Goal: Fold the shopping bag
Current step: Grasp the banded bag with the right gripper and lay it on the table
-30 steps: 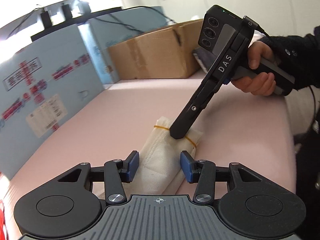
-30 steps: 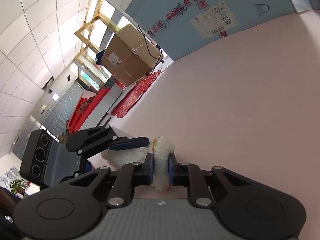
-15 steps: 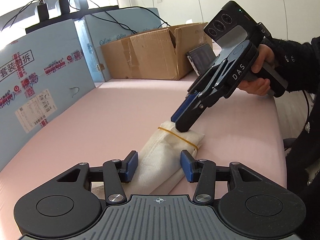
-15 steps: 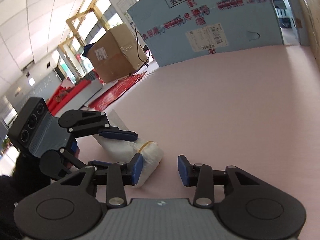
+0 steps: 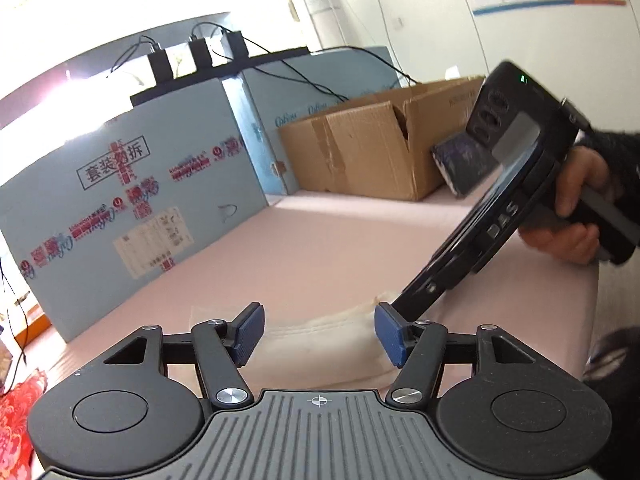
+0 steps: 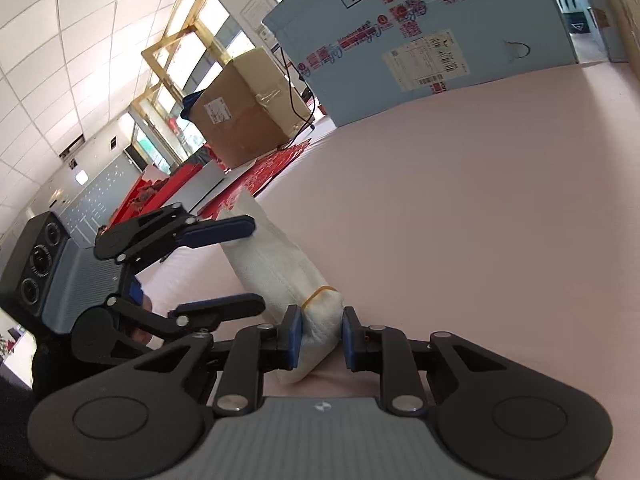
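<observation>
One shopping bag (image 6: 280, 268), white, rolled into a long bundle, lying on the pink table (image 6: 480, 200). One yellow rubber band (image 6: 318, 294) rings it near the end closest to the right gripper (image 6: 319, 336).

Two grippers. Right: jaws narrow and closing, the banded end of the bag between the blue pads; left pad against the cloth, a sliver of gap may remain at the right pad. Left gripper (image 5: 318, 330): jaws opening, standing wide, straddling the bundle's other stretch; pads clear of the cloth on both sides.

One hand (image 5: 576, 208) in a dark sleeve visible on the right gripper's handle.

Boxes: one large blue printed carton (image 5: 132, 204) bounding the table's far-left side, one open brown cardboard box (image 5: 376, 148) at the far end, and a second brown box (image 6: 244, 108) off the table beyond.

Table edge runs close on the right in the left wrist view. Broad bare pink surface between bag and blue carton.
</observation>
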A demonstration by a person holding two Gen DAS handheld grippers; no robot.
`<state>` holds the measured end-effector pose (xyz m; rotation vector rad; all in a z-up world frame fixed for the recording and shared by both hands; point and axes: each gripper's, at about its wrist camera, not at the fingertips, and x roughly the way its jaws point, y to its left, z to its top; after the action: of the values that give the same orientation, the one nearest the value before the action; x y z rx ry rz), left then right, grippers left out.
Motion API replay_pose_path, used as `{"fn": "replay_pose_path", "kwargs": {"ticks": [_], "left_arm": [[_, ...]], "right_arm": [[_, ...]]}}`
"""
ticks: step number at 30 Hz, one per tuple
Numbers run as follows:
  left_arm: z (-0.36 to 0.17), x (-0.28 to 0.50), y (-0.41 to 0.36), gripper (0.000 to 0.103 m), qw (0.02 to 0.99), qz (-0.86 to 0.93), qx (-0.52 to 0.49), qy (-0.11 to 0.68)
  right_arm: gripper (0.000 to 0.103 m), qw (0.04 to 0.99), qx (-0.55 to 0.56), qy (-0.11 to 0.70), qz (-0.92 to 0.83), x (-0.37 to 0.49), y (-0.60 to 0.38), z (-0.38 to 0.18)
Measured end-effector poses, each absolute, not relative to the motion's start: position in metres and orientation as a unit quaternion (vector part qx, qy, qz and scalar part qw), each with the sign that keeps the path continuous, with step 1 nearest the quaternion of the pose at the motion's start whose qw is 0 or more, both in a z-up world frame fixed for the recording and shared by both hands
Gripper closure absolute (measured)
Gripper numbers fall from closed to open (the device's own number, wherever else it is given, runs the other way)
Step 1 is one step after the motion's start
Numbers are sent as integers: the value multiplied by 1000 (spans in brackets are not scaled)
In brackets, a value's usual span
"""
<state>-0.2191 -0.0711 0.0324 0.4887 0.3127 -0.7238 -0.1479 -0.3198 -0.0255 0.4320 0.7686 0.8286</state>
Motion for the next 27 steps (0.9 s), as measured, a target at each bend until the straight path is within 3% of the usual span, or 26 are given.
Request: {"fn": "replay_pose_path", "kwargs": {"ticks": [4, 7, 9, 11, 14, 20, 27], "left_arm": [[15, -220, -98, 37, 890, -298, 300, 170], [14, -221, -104, 38, 900, -267, 289, 188], [14, -222, -108, 38, 900, -252, 297, 196], [15, -223, -117, 37, 897, -233, 314, 206], [12, -223, -137, 36, 885, -199, 369, 204], [3, -204, -156, 34, 860, -151, 446, 198], [6, -168, -119, 34, 901, -79, 373, 206]], "right_arm": [[81, 810, 238, 368, 391, -142, -329, -32], [70, 813, 250, 355, 386, -143, -338, -31], [70, 838, 217, 331, 375, -148, -338, -24], [73, 858, 176, 319, 363, -151, -332, -20], [88, 873, 117, 307, 361, -159, -318, -19], [91, 883, 77, 294, 357, -168, -310, -21], [91, 887, 59, 285, 359, -177, -308, -22]]}}
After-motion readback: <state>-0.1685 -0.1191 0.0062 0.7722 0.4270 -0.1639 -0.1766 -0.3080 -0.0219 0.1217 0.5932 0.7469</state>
